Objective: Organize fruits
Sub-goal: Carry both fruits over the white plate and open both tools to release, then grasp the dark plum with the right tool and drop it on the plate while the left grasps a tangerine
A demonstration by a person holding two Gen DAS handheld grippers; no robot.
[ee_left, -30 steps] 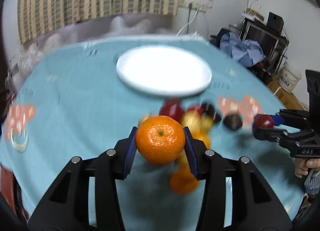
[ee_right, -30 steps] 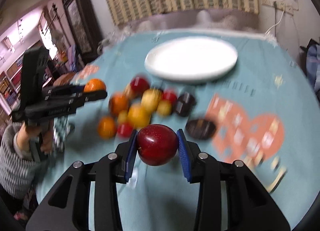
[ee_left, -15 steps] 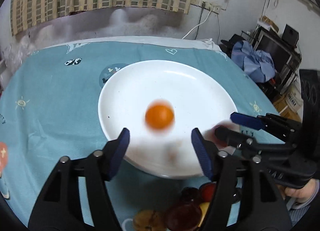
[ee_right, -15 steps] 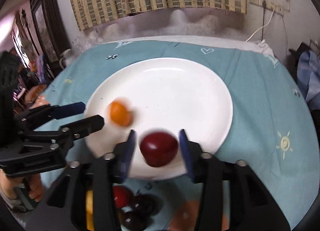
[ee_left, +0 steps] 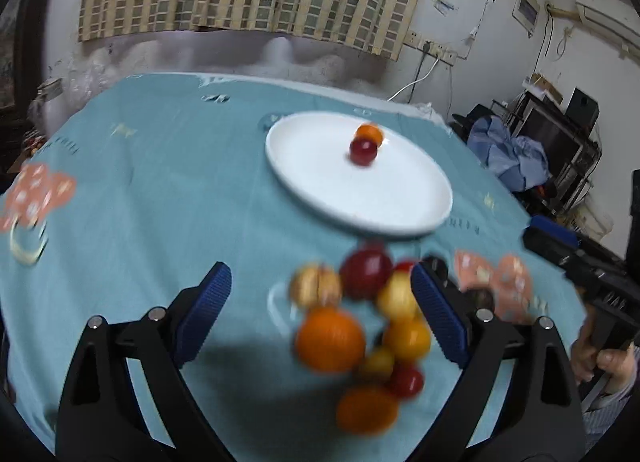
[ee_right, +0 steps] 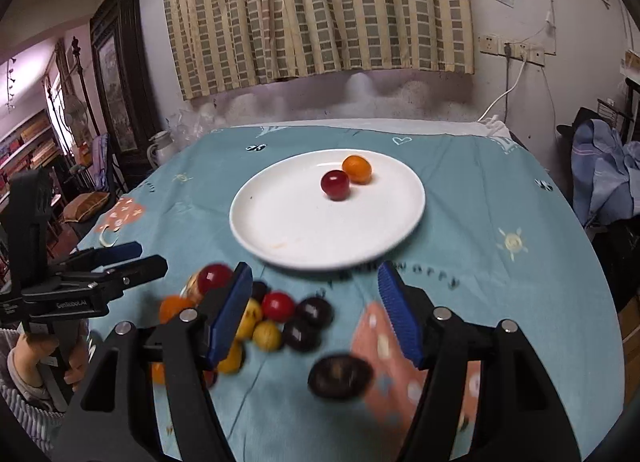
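Note:
A white plate (ee_right: pixel 280 230) (ee_left: pixel 320 182) sits mid-table and holds a red apple (ee_right: pixel 335 184) (ee_left: pixel 363 150) touching an orange mandarin (ee_right: pixel 357 169) (ee_left: pixel 370 133). My left gripper (ee_left: pixel 320 308) is open and empty above a blurred pile of fruit (ee_left: pixel 360 326) near the front edge. My right gripper (ee_right: pixel 314 310) is open and empty above the same pile (ee_right: pixel 276 318), with a dark fruit (ee_right: pixel 340 376) just below its jaws. Each gripper shows in the other's view, the left one (ee_right: pixel 132 258) and the right one (ee_left: pixel 548 230).
A teal tablecloth (ee_right: pixel 500 202) with printed patches covers the round table. A curtain and wall stand behind it. Clothes and furniture (ee_left: pixel 516 154) crowd the right side, and shelves with a dark cabinet (ee_right: pixel 116 74) the left.
Both grippers let go of their fruit on the plate and pulled back toward the fruit pile. The mandarin and apple now rest together on the plate's far side.

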